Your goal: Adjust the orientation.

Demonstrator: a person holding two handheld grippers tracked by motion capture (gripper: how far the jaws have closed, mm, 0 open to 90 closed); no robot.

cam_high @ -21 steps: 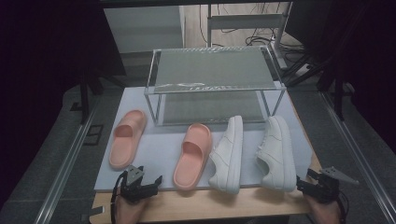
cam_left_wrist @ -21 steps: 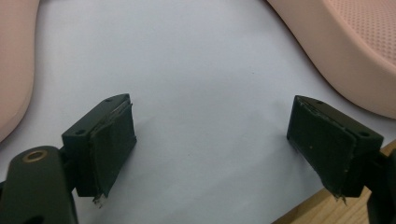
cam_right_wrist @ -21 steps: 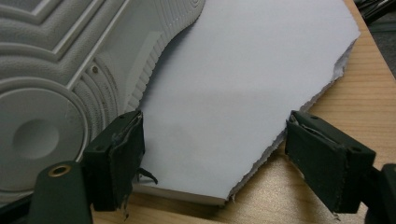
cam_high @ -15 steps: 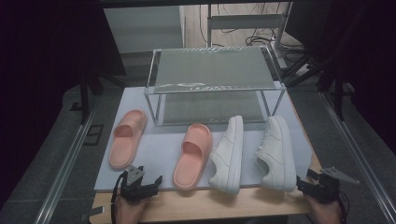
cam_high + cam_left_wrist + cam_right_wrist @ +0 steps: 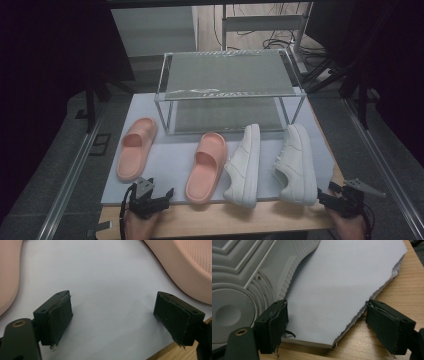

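Your left gripper [image 5: 150, 196] has its fingers [image 5: 58, 315] spread wide with nothing between them, hovering over the pale grey foam mat [image 5: 110, 290] near its front edge. It sits between the two peach-pink rubber slides: the left slide [image 5: 136, 155] and the right slide [image 5: 206, 167], whose side curves into the left gripper view [image 5: 190, 267].

Your right gripper [image 5: 342, 197] also has its fingers [image 5: 273, 325] wide apart and empty, poised over the mat's ragged front right corner [image 5: 342, 295] and the light wooden worktop [image 5: 397, 290]. Just beside it lies the right white leather sneaker [image 5: 296, 164], its ridged sole close in the right gripper view [image 5: 242, 285]; the left white sneaker [image 5: 244, 167] lies next to the slide.

Behind the shoes stands a clear two-tier rack [image 5: 227, 85].

No brand or writing can be read. Nothing has shifted since the earlier frames.
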